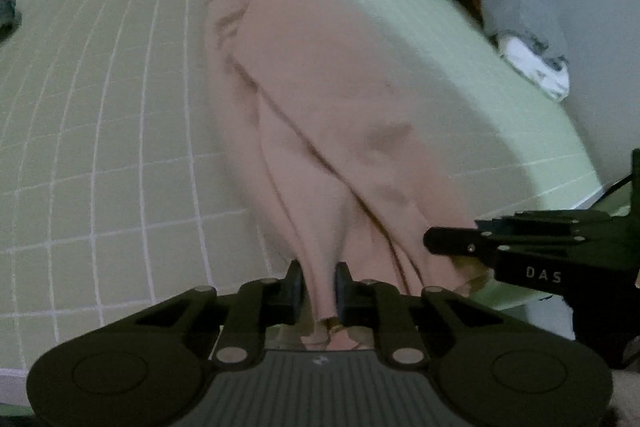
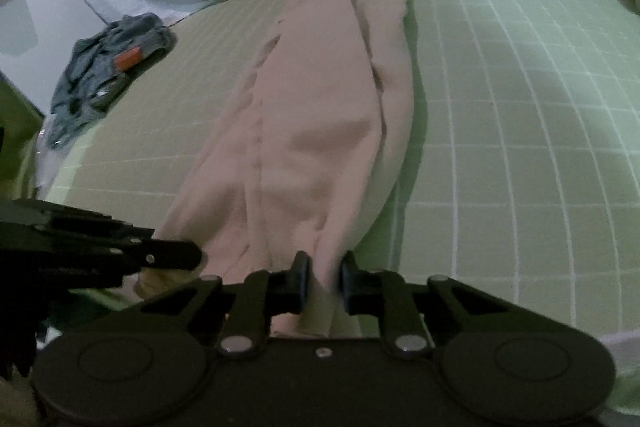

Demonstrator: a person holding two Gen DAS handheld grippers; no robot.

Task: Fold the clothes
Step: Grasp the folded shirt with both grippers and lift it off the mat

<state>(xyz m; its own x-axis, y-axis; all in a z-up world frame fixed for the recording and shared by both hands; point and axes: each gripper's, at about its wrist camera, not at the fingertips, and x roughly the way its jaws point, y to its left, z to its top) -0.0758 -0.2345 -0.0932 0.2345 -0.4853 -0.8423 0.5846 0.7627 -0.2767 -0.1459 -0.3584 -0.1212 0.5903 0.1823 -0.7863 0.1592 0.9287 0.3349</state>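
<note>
Gripping the near edge of a long pink garment (image 1: 320,107), both grippers had their jaws closed on folds of its cloth. The left gripper (image 1: 319,291) and right gripper (image 2: 324,283) sat side by side, close together. The garment stretched away from them across a pale green gridded mat (image 2: 520,107). A crumpled blue denim piece (image 2: 104,67) lay at the mat's far left edge in the right wrist view.

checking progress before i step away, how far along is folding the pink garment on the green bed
Early. The pink garment lies lengthwise on the green checked sheet, bunched. In hand: left gripper and right gripper each pinch its near edge. The folding and the crumpled denim piece remain.
</note>
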